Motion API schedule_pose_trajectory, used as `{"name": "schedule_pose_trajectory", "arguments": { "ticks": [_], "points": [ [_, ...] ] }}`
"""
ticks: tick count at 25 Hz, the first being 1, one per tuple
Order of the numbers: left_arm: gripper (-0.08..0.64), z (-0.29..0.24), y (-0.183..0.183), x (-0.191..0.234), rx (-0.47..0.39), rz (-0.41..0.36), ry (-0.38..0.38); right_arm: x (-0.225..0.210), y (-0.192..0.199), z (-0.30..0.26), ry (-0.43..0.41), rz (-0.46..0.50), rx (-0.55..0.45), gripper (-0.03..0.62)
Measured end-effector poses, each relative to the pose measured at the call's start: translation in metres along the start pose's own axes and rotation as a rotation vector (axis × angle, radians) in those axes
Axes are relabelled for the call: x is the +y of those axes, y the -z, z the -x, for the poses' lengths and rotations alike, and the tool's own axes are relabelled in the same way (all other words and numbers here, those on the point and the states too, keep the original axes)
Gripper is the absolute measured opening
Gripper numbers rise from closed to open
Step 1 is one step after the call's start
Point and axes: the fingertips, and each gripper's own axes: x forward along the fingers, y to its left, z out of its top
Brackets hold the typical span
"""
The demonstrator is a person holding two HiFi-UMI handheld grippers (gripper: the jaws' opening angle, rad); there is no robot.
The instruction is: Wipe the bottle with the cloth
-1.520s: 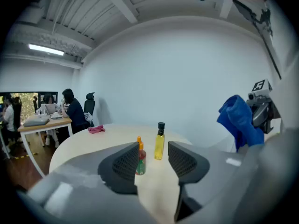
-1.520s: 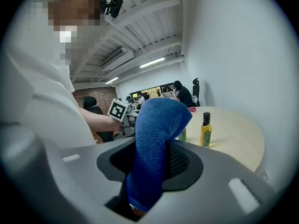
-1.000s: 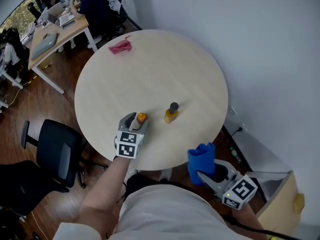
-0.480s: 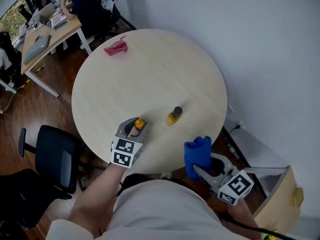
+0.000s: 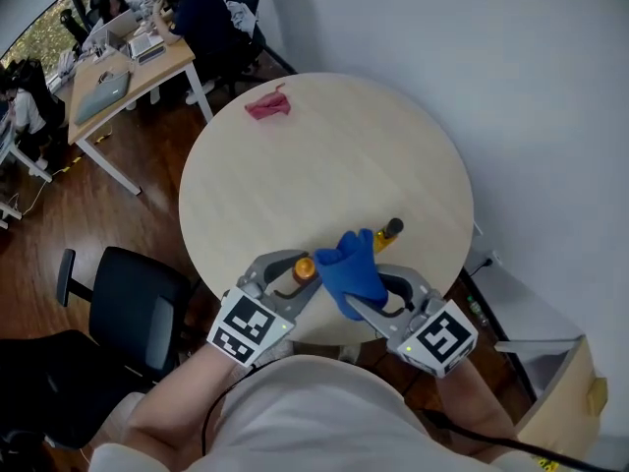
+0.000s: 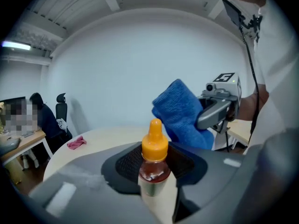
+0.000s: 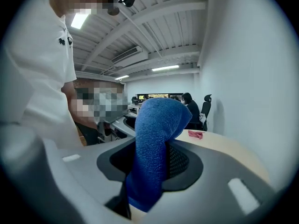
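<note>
Bottle [image 6: 154,162], orange cap, clamped upright in left gripper [image 5: 305,269], held up off table [image 5: 324,165] near its front edge. Blue cloth [image 5: 352,268] pinched tight in right gripper [image 5: 362,285], bunched end right beside cap, touching or not, can't tell. Looks like wiping's about to start. Next, I reckon: press cloth onto bottle side, rub, keep bottle steady. Black-capped bottle [image 5: 389,232] just behind, pink rag [image 5: 267,106] at far edge.

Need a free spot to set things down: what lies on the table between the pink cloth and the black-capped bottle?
Nothing: in the head view, only bare table separates the pink cloth and black-capped bottle.
</note>
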Motion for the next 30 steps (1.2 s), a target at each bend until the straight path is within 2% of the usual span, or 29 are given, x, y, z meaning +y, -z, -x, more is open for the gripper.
{"name": "schedule_pose_trajectory", "arguments": {
  "ticks": [3, 6, 8, 15, 19, 21, 24, 28, 30],
  "points": [
    [0.163, 0.021, -0.005, -0.006, -0.013, -0.027, 0.048, 0.010, -0.004, -0.022, -0.030, -0.004, -0.022, 0.158],
    [0.163, 0.042, -0.008, -0.004, -0.042, -0.035, 0.074, 0.018, -0.001, -0.034, -0.038, -0.067, -0.076, 0.158],
    [0.163, 0.056, -0.010, 0.001, -0.060, -0.026, 0.083, 0.022, 0.009, -0.043, -0.026, -0.113, -0.079, 0.158],
    [0.163, 0.080, -0.030, 0.013, -0.087, 0.004, 0.117, 0.034, 0.068, -0.072, 0.023, -0.231, 0.024, 0.156],
    [0.163, 0.084, -0.037, 0.022, -0.107, 0.021, 0.134, 0.039, 0.108, -0.077, 0.057, -0.270, 0.122, 0.156],
    [0.163, 0.079, -0.038, 0.028, -0.107, 0.025, 0.134, 0.041, 0.115, -0.071, 0.073, -0.275, 0.136, 0.156],
    [0.163, 0.066, -0.035, 0.031, -0.095, 0.026, 0.142, 0.052, 0.092, -0.055, 0.084, -0.234, 0.096, 0.156],
    [0.163, 0.050, -0.035, 0.029, -0.084, 0.038, 0.151, 0.073, 0.020, -0.036, 0.035, -0.085, 0.014, 0.156],
    [0.163, 0.044, -0.040, 0.024, -0.087, 0.054, 0.162, 0.079, 0.000, -0.035, 0.022, -0.049, 0.005, 0.156]
  ]
}}
